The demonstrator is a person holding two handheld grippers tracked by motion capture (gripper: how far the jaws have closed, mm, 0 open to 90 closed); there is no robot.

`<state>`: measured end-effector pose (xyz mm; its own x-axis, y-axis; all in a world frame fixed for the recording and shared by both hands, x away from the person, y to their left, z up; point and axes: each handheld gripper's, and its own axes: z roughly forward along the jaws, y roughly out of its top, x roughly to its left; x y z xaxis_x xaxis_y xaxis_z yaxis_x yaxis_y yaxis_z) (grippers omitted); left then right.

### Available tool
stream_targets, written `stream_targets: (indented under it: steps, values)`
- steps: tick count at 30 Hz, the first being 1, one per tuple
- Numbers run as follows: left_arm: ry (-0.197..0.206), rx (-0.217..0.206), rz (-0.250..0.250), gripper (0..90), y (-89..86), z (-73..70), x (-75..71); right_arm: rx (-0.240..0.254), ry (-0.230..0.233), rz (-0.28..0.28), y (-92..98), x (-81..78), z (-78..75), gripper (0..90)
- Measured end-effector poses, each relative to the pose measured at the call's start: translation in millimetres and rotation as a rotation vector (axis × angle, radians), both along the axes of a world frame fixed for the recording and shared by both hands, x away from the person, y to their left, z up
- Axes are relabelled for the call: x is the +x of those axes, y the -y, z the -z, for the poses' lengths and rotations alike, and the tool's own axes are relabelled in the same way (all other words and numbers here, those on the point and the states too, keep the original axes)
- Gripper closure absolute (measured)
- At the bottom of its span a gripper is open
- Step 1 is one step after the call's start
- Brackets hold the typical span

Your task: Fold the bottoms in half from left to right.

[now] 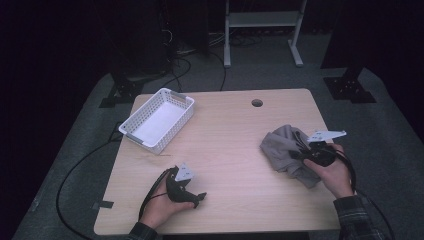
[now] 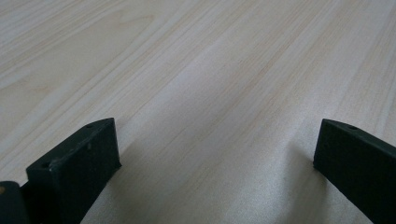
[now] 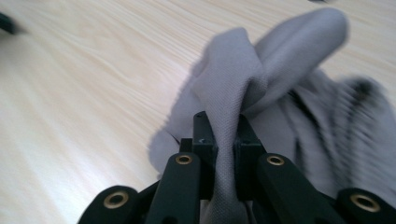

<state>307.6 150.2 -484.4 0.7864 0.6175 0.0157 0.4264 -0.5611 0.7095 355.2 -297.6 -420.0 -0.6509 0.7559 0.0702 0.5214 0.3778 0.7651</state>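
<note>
The right gripper (image 3: 219, 135) has its jaws pinched on a fold of the grey cloth (image 1: 287, 152), which lies crumpled near the right edge of the pale wooden table (image 1: 235, 150). The left gripper (image 1: 187, 190) rests near the front edge, jaws spread over bare wood. A white basket (image 1: 157, 120) sits at the far left corner; beyond it, dark carpet and cables.

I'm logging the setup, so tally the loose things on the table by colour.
White: 1, the slotted plastic basket
Grey: 1, the crumpled cloth, pinched in the right tongs
Total: 2
</note>
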Motion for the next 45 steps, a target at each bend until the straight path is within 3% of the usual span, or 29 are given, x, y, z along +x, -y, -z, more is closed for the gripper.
stream_targets:
  steps: [6,12,18,20,21,23,28,32,38,42,45]
  values:
    - [0.000,0.000,-0.001,0.0,0.0,0.0,0.0,0.013,0.010,-0.116,-42.7,-3.1,-6.0,82.3]
    - [-0.001,-0.004,-0.003,0.0,0.3,0.1,-0.1,0.037,-0.008,-0.236,-90.2,-0.7,-1.6,82.4]
    - [0.001,-0.003,-0.002,0.0,0.2,0.1,0.1,0.062,-0.025,-0.343,-126.5,-8.3,0.0,82.0]
    - [-0.001,-0.004,-0.003,0.0,0.3,0.1,-0.1,0.053,-0.035,-0.377,-134.4,-10.9,-0.5,76.5]
    - [-0.001,-0.004,-0.003,0.0,0.3,0.1,-0.1,0.047,-0.023,-0.394,-135.5,-11.8,-2.3,67.1]
    - [-0.001,-0.004,-0.003,0.0,0.3,0.1,-0.1,0.086,-0.015,-0.376,-127.7,-10.6,-8.0,56.1]
    - [0.001,-0.003,-0.002,0.0,0.2,0.0,0.0,0.148,0.037,-0.261,-87.0,-5.3,-20.4,51.2]
    - [0.000,-0.003,-0.003,0.0,0.3,0.1,0.0,0.114,0.058,-0.137,-46.3,-1.2,-16.2,47.9]
    - [0.000,0.001,0.000,0.0,0.1,0.0,0.1,0.022,0.024,-0.043,-12.5,0.0,7.5,43.3]
    - [0.002,0.003,0.001,0.0,-0.1,-0.1,0.3,-0.034,-0.001,-0.034,-10.3,3.5,23.1,41.2]
    - [0.002,0.004,0.002,0.0,-0.1,-0.1,0.3,-0.063,0.009,-0.038,-18.7,4.3,25.8,41.1]
